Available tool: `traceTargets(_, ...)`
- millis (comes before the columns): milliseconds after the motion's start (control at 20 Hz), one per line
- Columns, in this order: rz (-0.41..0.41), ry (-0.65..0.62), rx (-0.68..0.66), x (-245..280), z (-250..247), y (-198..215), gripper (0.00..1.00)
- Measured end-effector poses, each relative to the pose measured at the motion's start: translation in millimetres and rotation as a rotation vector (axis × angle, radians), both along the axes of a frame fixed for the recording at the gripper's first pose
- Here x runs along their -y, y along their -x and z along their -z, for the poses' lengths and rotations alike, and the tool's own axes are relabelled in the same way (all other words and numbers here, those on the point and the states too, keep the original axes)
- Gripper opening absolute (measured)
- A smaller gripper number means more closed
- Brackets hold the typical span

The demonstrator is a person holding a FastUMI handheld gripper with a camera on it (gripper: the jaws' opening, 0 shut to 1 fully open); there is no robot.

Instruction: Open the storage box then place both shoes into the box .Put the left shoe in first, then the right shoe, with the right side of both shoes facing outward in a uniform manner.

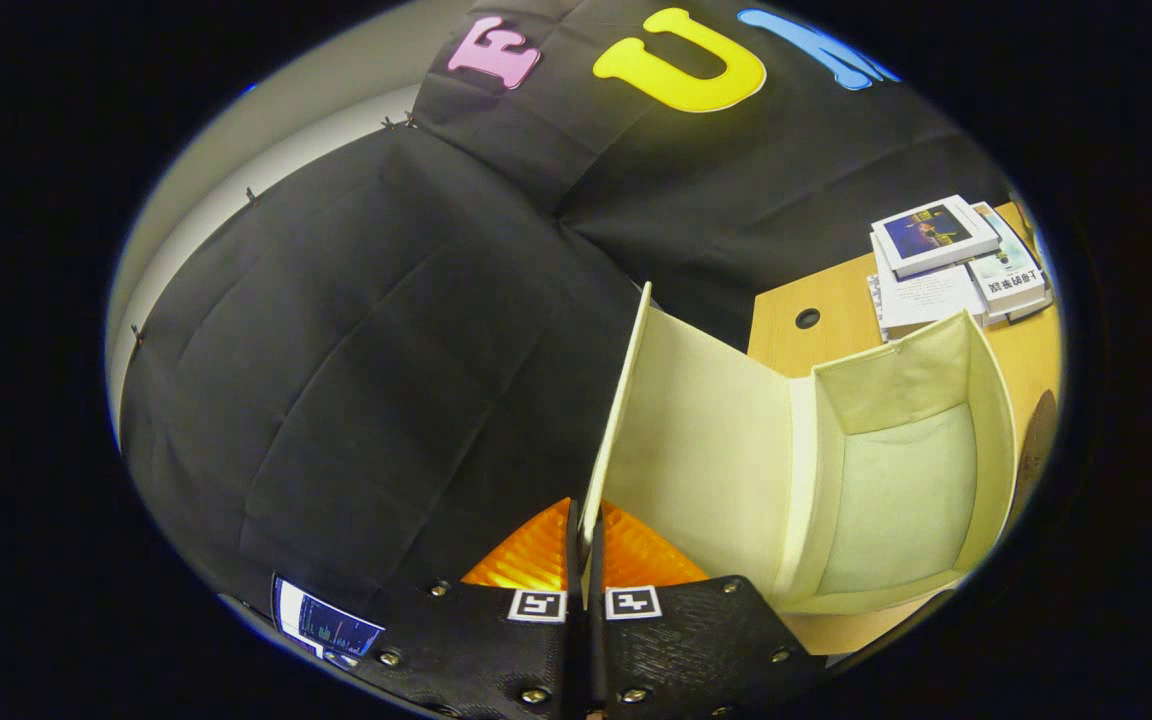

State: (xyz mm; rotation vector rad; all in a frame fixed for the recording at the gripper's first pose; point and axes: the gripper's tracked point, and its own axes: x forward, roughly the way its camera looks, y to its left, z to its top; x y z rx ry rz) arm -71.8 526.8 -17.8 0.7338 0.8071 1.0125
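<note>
A cream storage box [986,400] stands on the wooden table [836,290], its inside bare and pale. Its lid [706,440] is swung up and stands open on the left side of the box. My gripper [586,545] is shut on the lid's free edge, which runs up from between the two fingers. One finger [526,555] lies on the outer face of the lid, the other finger [641,555] on its inner face. No shoe is in sight.
A stack of books [951,265] lies on the table beyond the box. A round cable hole [807,318] sits in the tabletop behind the lid. A small lit screen [326,625] shows low to the left of the fingers.
</note>
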Motion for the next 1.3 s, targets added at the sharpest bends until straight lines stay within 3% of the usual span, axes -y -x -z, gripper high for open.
traceTargets(150, -0.042, 0.005, 0.052, -13, 1, 6, 0.05)
traceTargets(200, -0.050, -0.001, 0.068, -10, -4, 9, 0.17)
traceTargets(300, -0.050, -0.016, 0.118, -7, -12, 10, 0.56)
traceTargets(450, -0.024, 0.008, 0.229, 15, -22, 4, 0.97)
traceTargets(700, 0.053, 0.118, 0.386, 64, -15, -15, 0.97)
traceTargets(1300, 0.280, 0.386, 0.423, 213, 44, -64, 0.98)
